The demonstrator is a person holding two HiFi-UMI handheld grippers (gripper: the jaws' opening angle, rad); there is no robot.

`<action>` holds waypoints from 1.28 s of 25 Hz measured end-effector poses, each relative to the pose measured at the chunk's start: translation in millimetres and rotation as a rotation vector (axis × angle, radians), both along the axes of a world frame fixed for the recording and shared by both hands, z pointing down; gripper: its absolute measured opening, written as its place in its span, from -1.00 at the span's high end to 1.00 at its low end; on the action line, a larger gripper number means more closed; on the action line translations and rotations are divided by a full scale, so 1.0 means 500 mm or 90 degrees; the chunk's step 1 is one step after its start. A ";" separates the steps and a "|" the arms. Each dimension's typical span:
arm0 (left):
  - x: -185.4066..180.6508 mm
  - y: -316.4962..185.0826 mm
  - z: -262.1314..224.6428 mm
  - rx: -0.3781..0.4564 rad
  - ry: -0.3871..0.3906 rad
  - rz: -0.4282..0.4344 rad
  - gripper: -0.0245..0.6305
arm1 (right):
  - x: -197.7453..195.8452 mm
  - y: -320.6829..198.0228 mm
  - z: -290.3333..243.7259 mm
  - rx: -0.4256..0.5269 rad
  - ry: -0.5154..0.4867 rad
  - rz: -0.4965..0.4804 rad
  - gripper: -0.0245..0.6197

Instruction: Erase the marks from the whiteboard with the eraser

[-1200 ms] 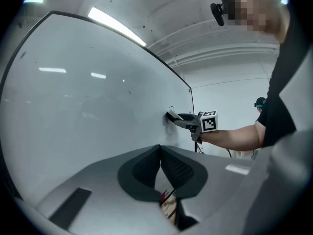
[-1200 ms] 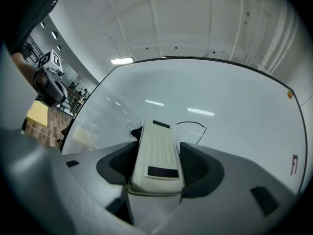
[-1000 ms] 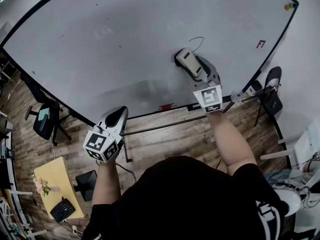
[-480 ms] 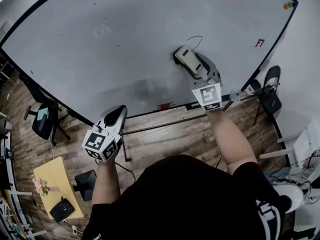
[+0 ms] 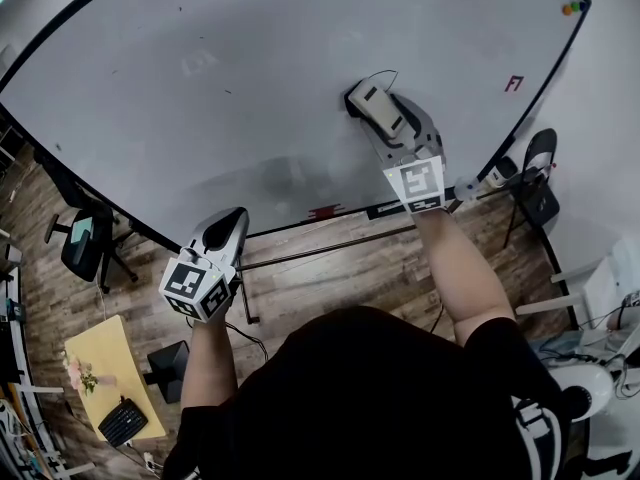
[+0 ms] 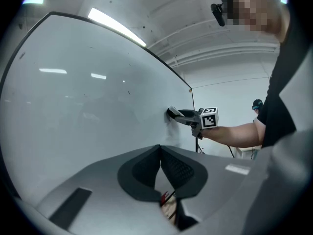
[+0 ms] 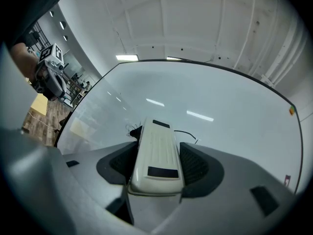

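My right hand-held gripper (image 5: pixel 377 110) is clamped on the one eraser (image 7: pixel 157 153), jaws pressing its long sides at mid-body, its nose against the whiteboard (image 5: pixel 250 78). I judge the eraser light, with a stiff, smooth plastic shell that could slip under sideways drag, so that flank hold suits it. My left hand-held gripper (image 5: pixel 226 230) hangs low off the board, jaws together on nothing. My count: one eraser, one board, two grippers, one thin black curl (image 5: pixel 386 75) by the eraser's nose, one small red mark (image 5: pixel 513 84) near the right edge
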State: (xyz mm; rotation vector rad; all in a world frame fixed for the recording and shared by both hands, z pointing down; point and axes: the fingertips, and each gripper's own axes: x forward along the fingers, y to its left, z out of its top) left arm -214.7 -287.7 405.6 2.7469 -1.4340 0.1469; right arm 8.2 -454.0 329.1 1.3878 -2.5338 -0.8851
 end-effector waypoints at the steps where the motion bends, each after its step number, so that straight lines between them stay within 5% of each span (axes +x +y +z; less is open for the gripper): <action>1: 0.001 -0.001 -0.001 0.000 -0.001 0.001 0.89 | 0.002 -0.001 -0.002 0.003 0.001 -0.001 0.11; 32: 0.043 -0.045 0.008 -0.004 -0.003 0.021 0.89 | 0.162 -0.056 -0.012 -0.016 -0.042 0.083 0.11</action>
